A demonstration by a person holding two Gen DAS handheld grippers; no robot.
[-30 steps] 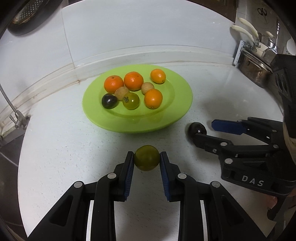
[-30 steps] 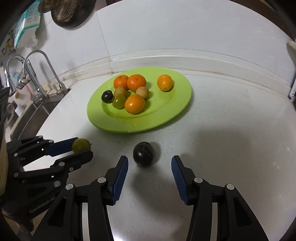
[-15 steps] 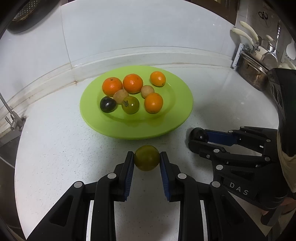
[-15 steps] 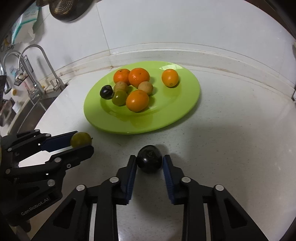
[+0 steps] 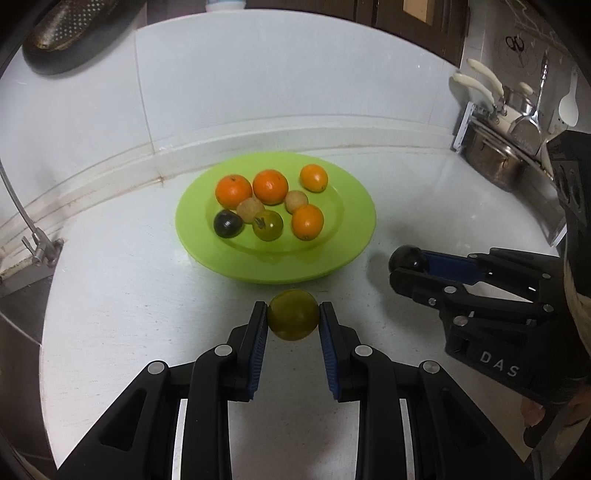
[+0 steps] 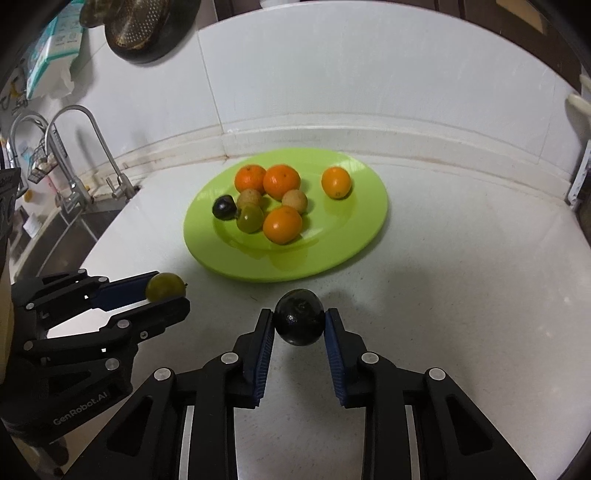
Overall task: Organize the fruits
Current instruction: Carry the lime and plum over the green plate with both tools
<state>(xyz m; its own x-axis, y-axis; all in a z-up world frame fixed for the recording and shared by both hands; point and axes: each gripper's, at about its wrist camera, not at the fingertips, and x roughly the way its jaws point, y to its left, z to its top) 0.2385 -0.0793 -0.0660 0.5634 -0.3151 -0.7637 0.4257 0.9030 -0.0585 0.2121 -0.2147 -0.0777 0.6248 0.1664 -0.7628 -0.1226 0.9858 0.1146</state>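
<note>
- Two grippers in play, both loaded. Our left gripper [image 5: 293, 316] has its jaws pinched on a green fruit [image 5: 293, 314], blue pads touching it on both sides.
- From the right wrist view we see the same left gripper [image 6: 168, 293] side-on, green fruit [image 6: 164, 286] sitting at the fingertips between the blue pad and the black finger.
- Our right gripper [image 6: 299, 323] has its jaws clamped on a dark fruit [image 6: 299, 317], pads pressed on left and right.
- Left wrist view shows the right gripper [image 5: 408, 266] from the side, dark fruit [image 5: 408, 259] at its tip, mostly visible.
- Whether either fruit rests on the counter or is lifted, we can't tell.
- Both held fruits sit just in front of the green plate [image 5: 354, 206], near its front rim, not on it. Same plate in the other view [image 6: 365, 214].
- On the plate we count four oranges, e.g. one at the front [image 5: 307, 221] and one off to the right at the back [image 6: 335, 182].
- Also two small tan fruits touching the oranges, one at [image 5: 296, 201].
- One more green fruit on the plate [image 5: 268, 225], with a small dark fruit on the plate [image 5: 228, 223] just left of it.
- White countertop [image 6: 461, 295] under everything, white wall panel behind.
- Faucet [image 6: 92, 147] and sink at far left.
- Metal pot [image 5: 495, 162] with utensils at far right, well apart from the plate.
- Colander [image 6: 136, 29] hangs on the wall up top.
</note>
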